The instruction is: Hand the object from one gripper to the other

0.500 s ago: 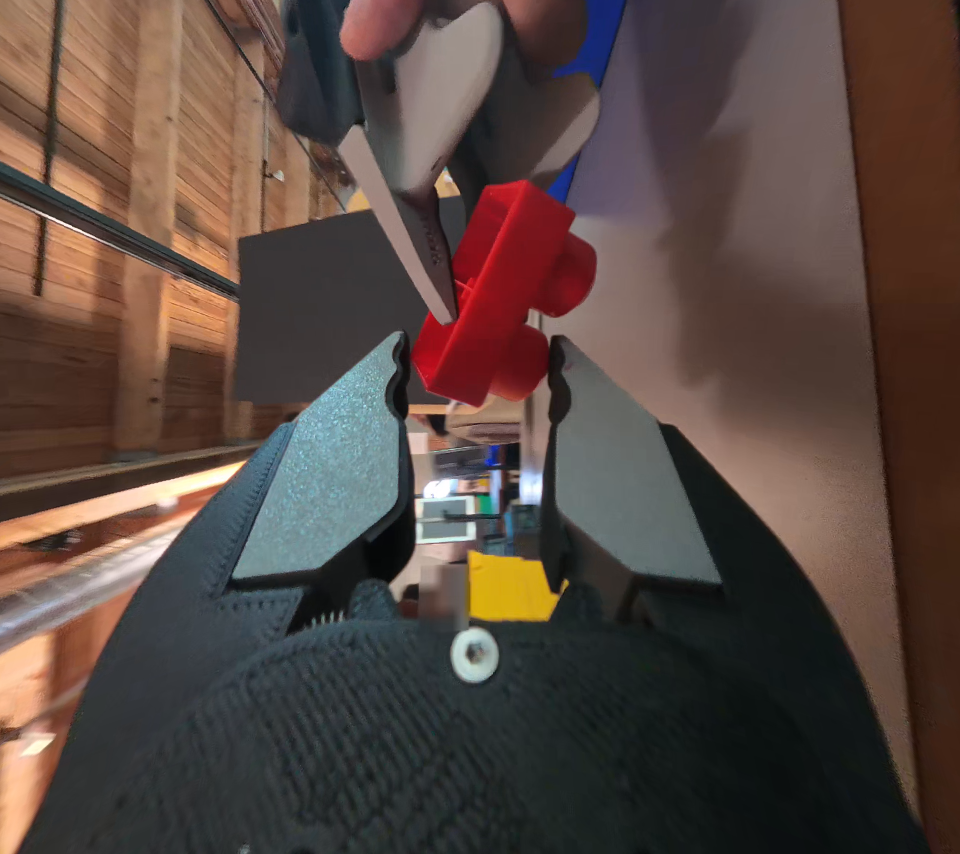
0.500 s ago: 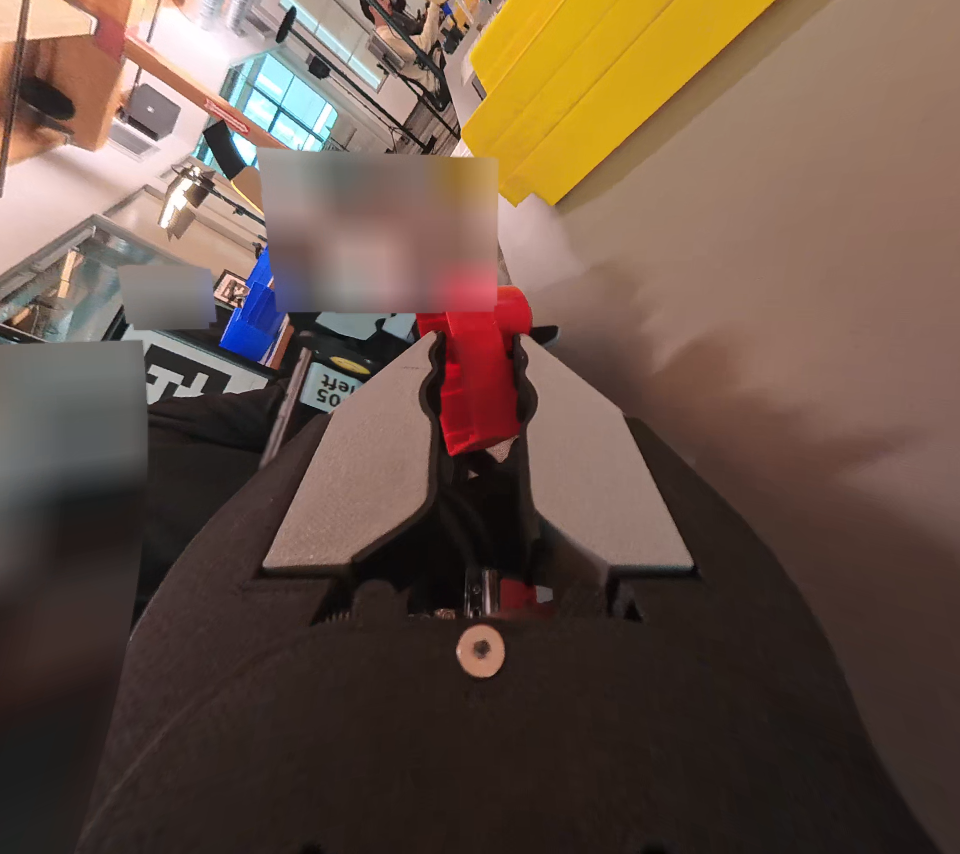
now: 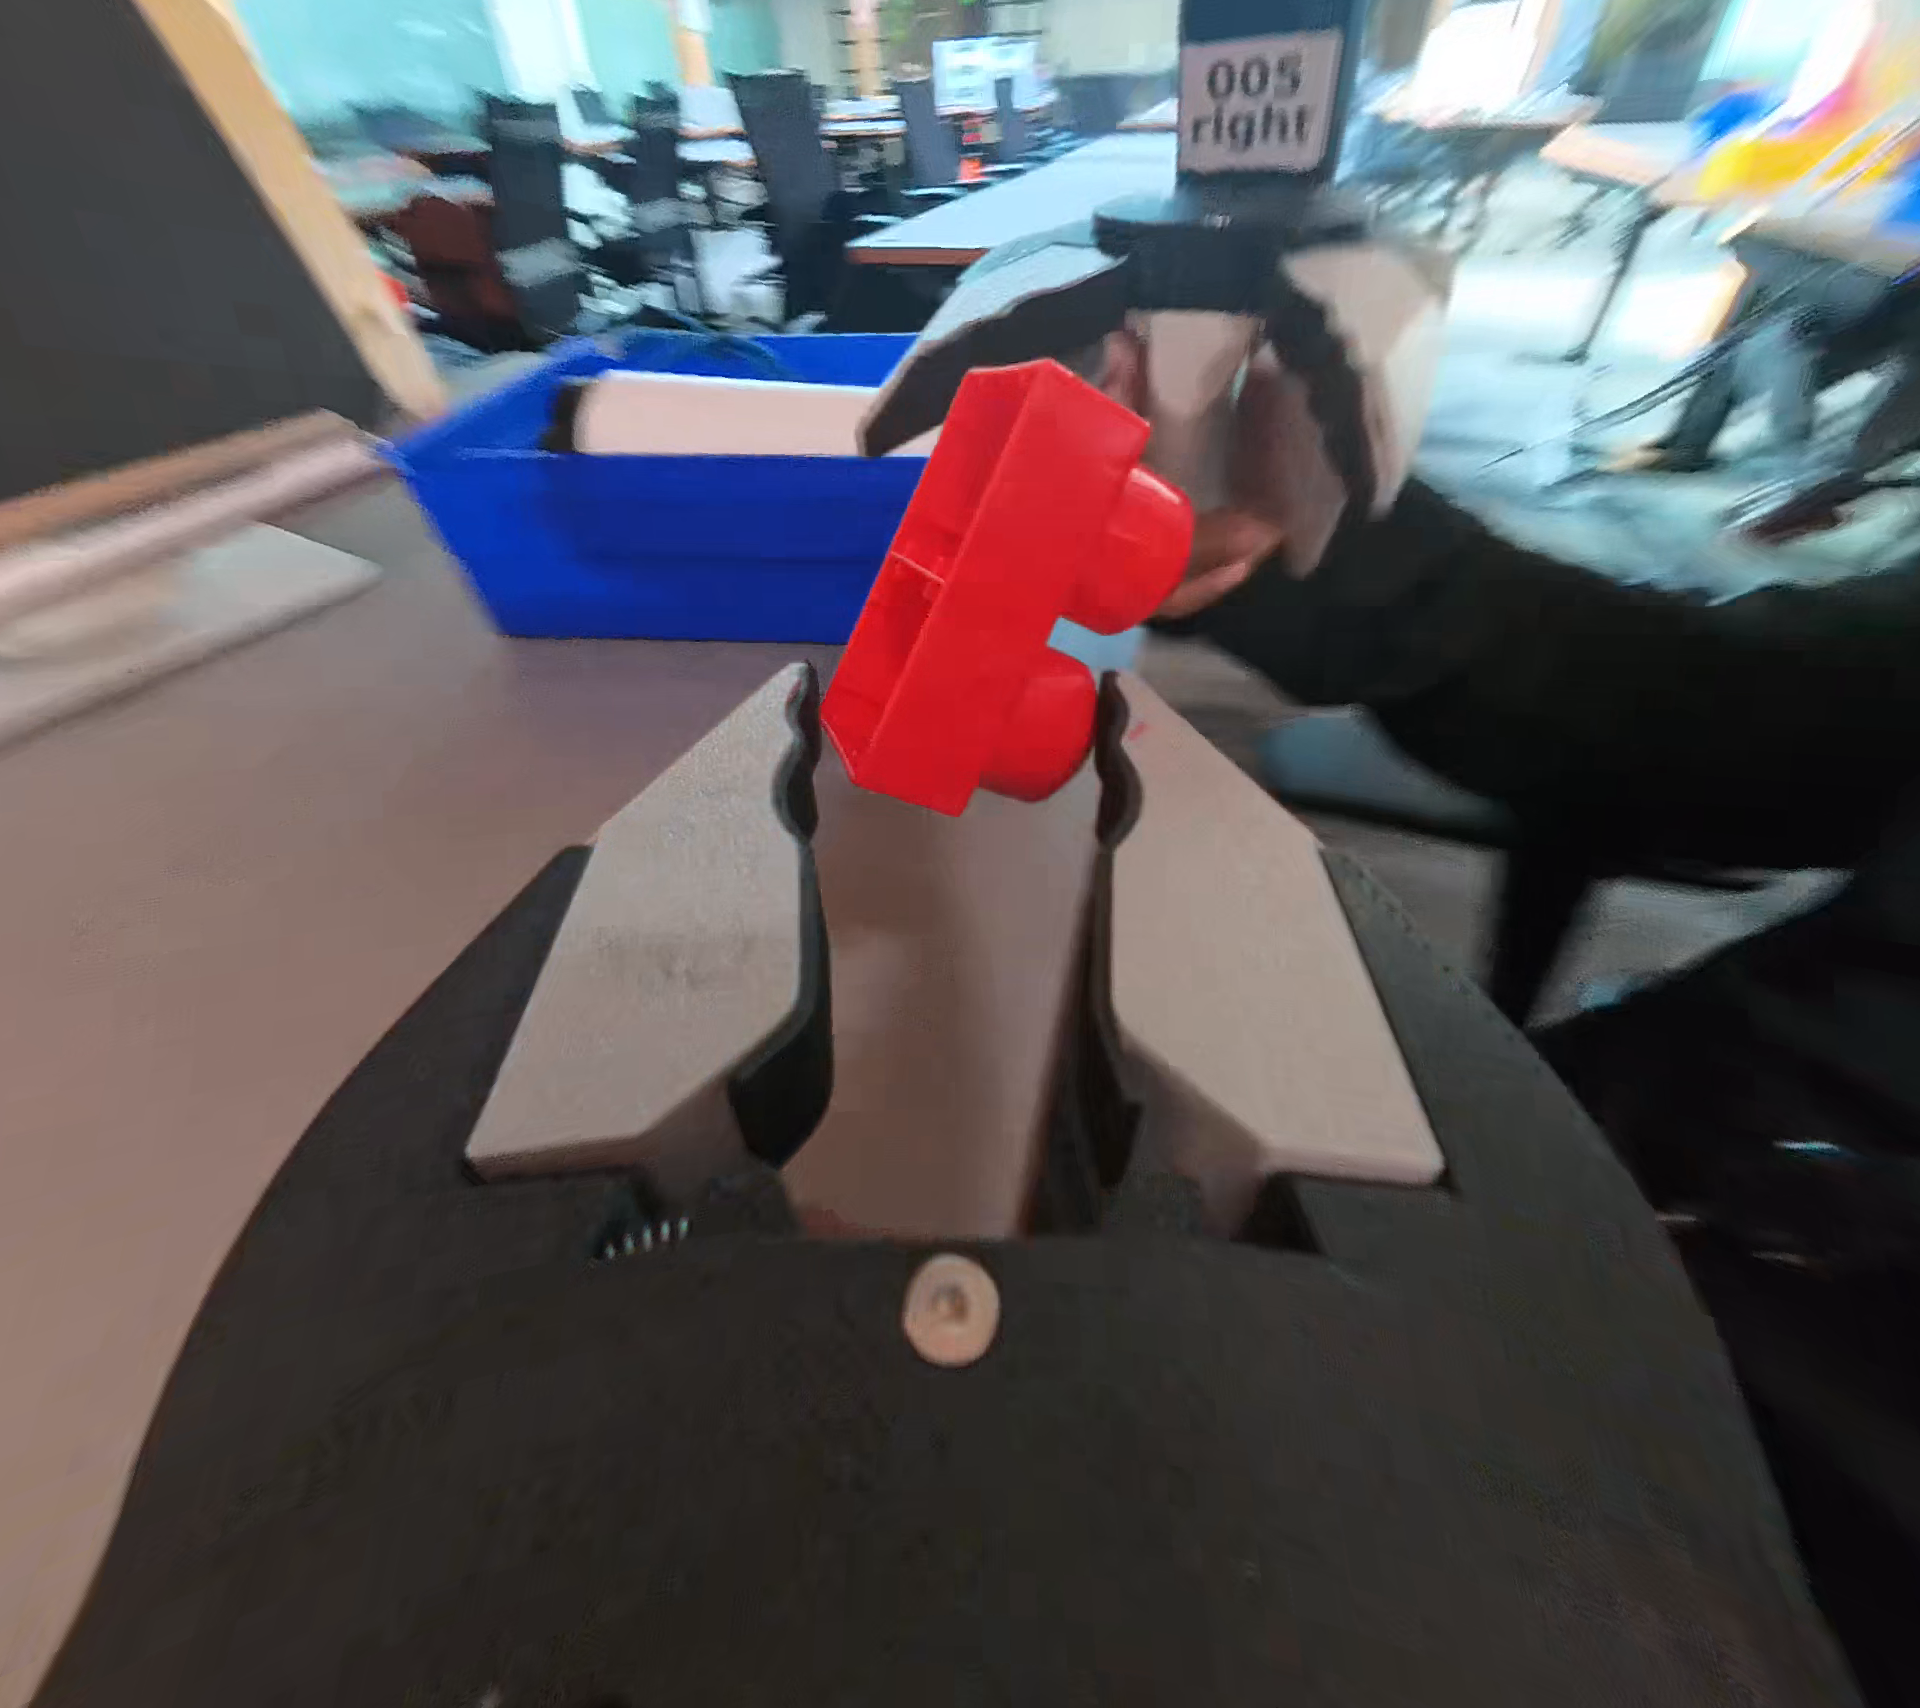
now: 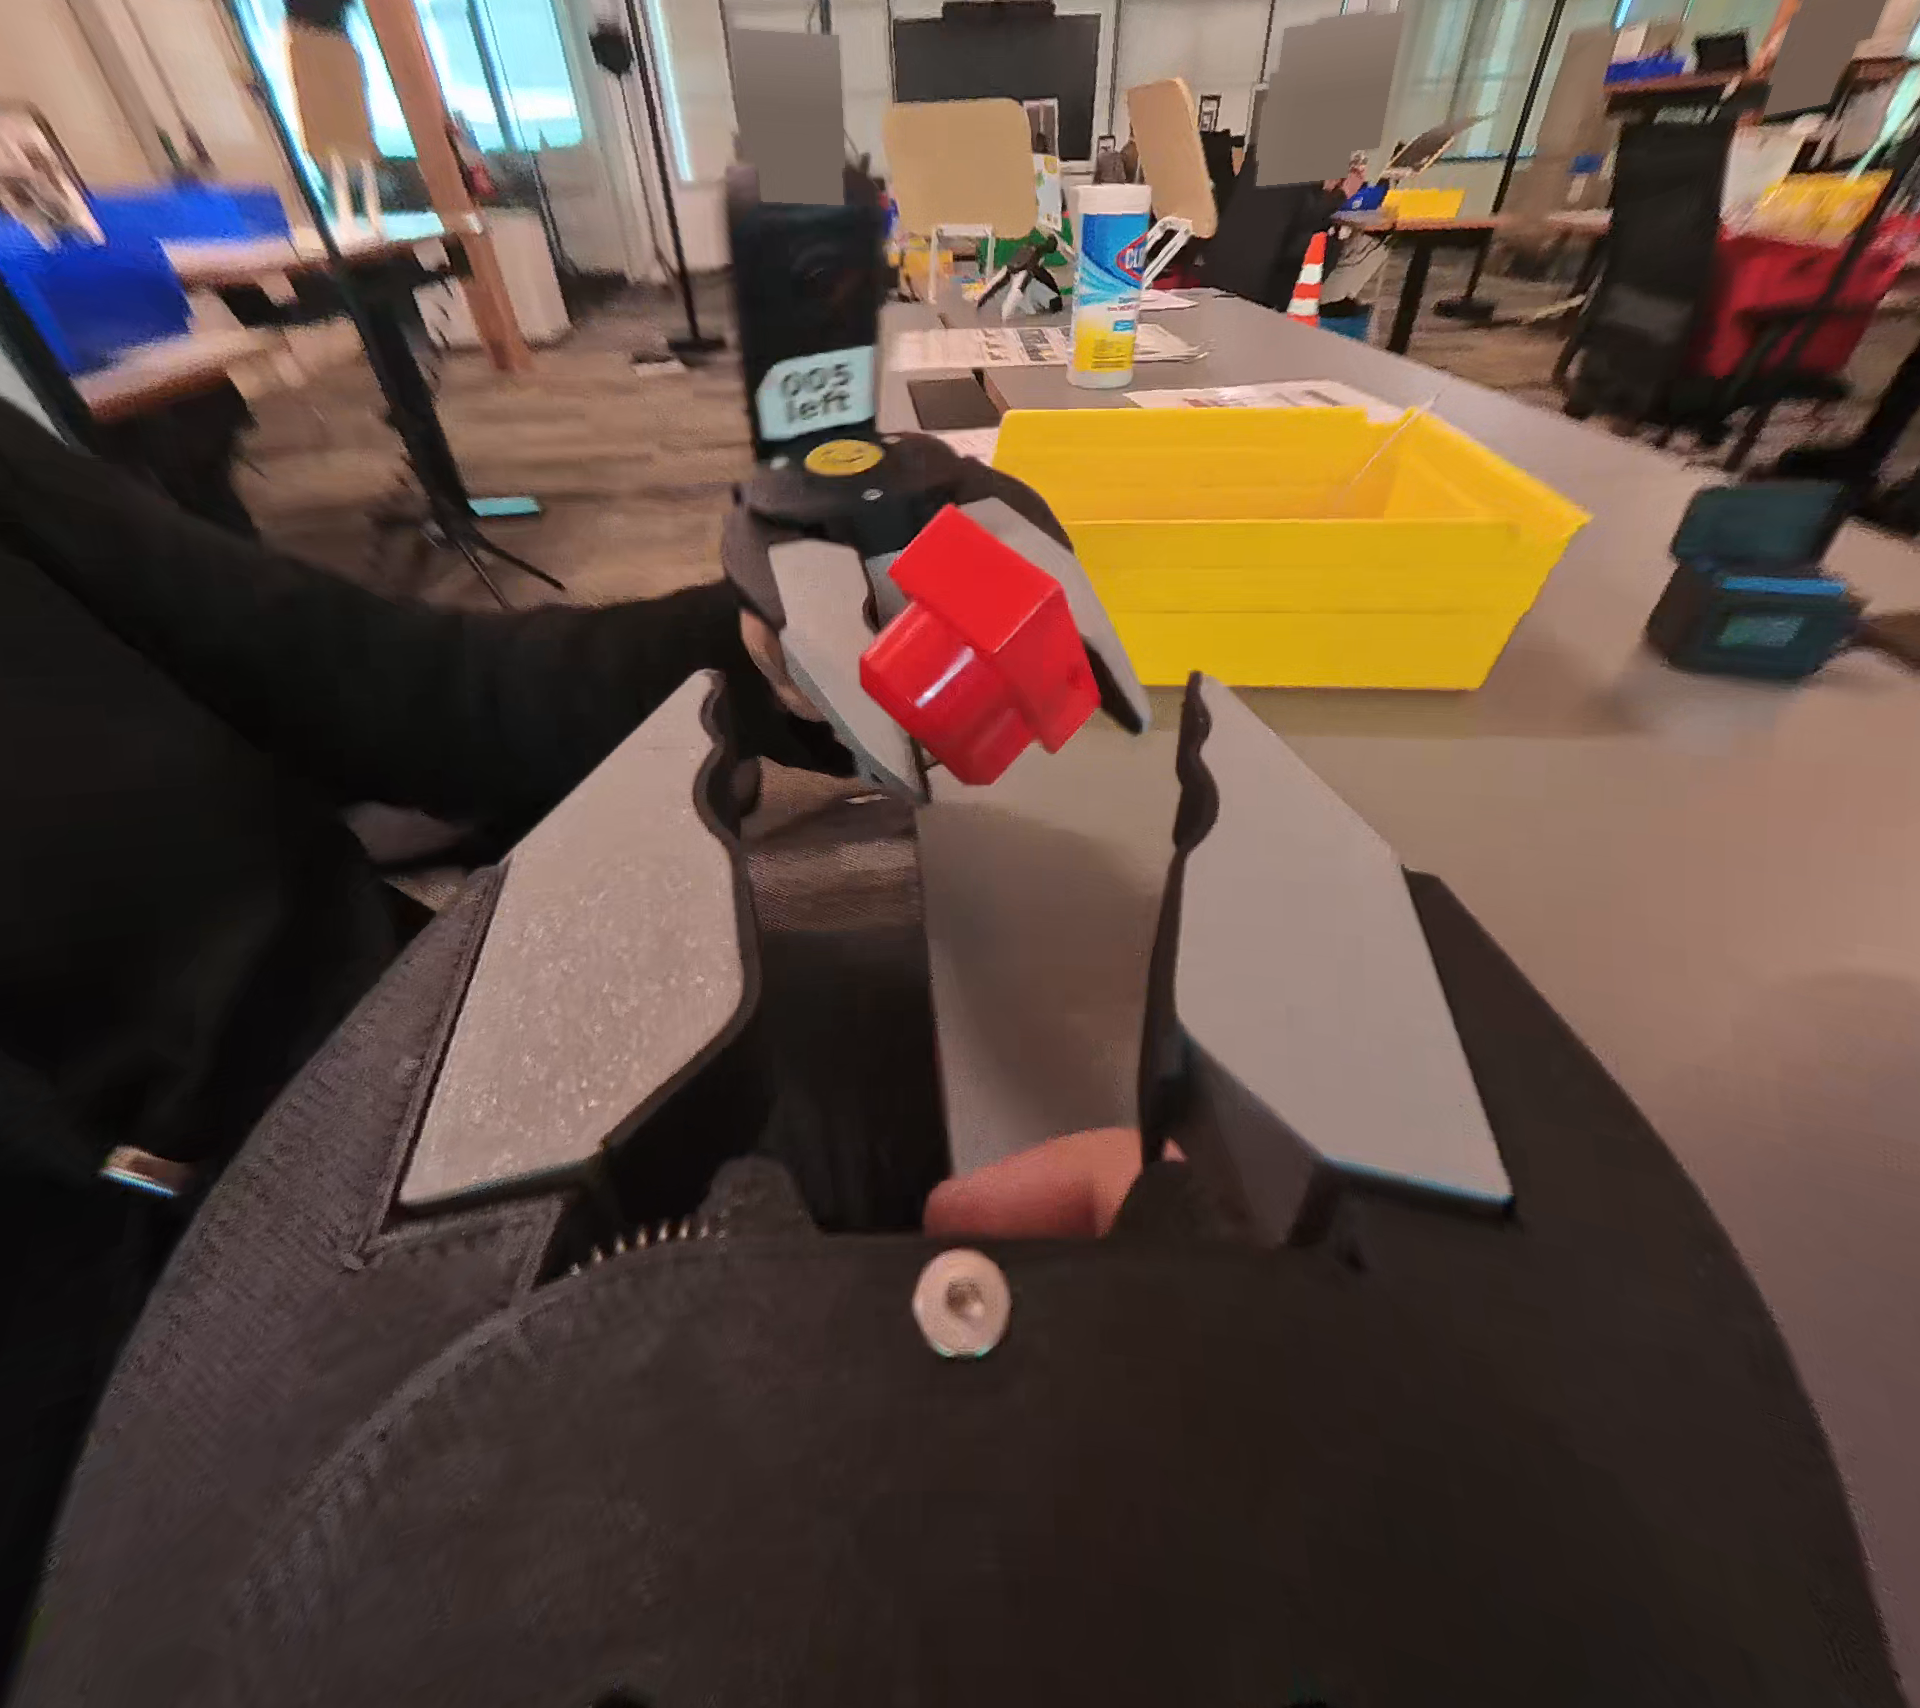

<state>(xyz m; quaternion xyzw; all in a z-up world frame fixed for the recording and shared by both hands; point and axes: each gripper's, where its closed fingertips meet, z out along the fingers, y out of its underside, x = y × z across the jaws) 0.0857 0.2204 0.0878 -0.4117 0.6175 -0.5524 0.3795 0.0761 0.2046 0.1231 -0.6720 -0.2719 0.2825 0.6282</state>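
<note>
A red toy brick [image 3: 987, 578] with two round studs sits tilted between the fingertips of my left gripper [image 3: 956, 733], which is shut on its lower end. My right gripper [image 3: 1174, 453] shows behind it in the left wrist view, open and drawn clear of the brick. In the right wrist view my right gripper [image 4: 951, 723] is open wide with nothing between its fingers. The left gripper [image 4: 1013, 744] faces it a short way ahead, holding the red brick [image 4: 977, 640] above the grey table [image 4: 1558, 827].
A blue bin [image 3: 665, 515] holding a white object stands on the table behind the brick. A yellow bin [image 4: 1299, 578] stands to the right, with a small teal and black case [image 4: 1756, 578] beyond it and a wipes canister [image 4: 1107, 287] farther back. A dark sleeve [image 4: 364, 682] reaches in from the left. Tip to tip, the grippers are about 4 cm apart.
The right gripper, earlier shut on the red brick, has opened and pulled back. The left gripper, earlier open around the brick, has closed on it. Both views have rotated to level.
</note>
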